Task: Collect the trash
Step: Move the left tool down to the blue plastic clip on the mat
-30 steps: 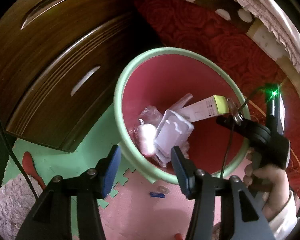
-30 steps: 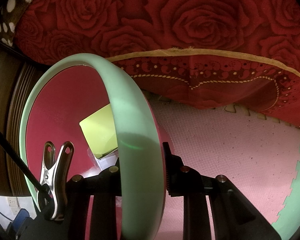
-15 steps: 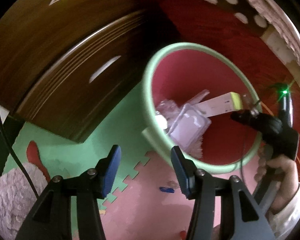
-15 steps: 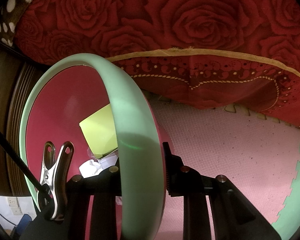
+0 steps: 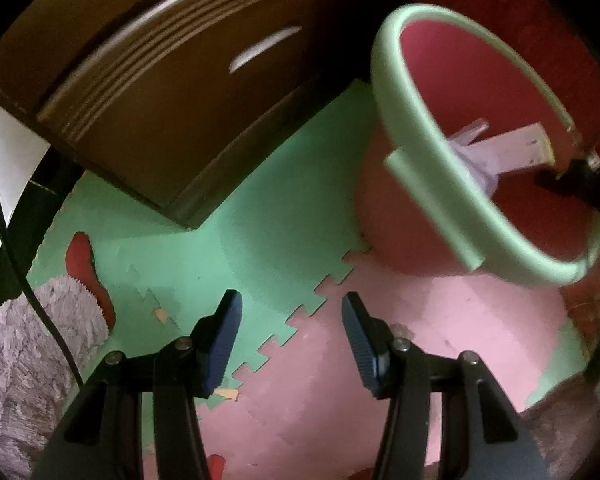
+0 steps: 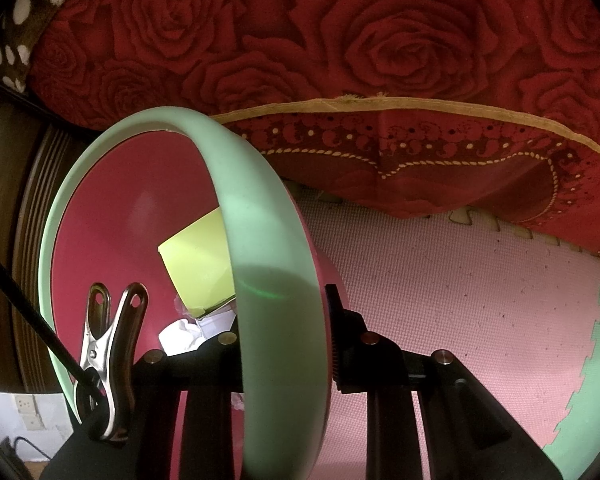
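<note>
A pink waste bin with a pale green rim (image 5: 428,184) stands tilted on the foam floor mat, at the upper right of the left wrist view. Inside lie a white box with a yellow-green end (image 5: 512,152) and clear plastic wrapping (image 5: 470,140). My left gripper (image 5: 292,320) is open and holds nothing, low over the seam between the green and pink tiles, left of the bin. My right gripper (image 6: 284,320) is shut on the bin's rim (image 6: 268,280), one finger inside and one outside. The yellow-green box (image 6: 196,264) and crumpled white paper (image 6: 180,336) show inside the bin.
A dark wooden drawer unit (image 5: 160,80) stands behind the mat. A fluffy grey rug (image 5: 20,360) and a black cable (image 5: 4,220) lie at the left. Small orange scraps (image 5: 162,314) dot the green tile. A red rose-pattern bedspread (image 6: 380,60) hangs behind the bin. A metal clip (image 6: 112,360) sits on my right gripper.
My left gripper has swung away from over the bin, leftwards and down toward the floor mat; the bin now sits at the upper right. The right gripper and the bin have not moved.
</note>
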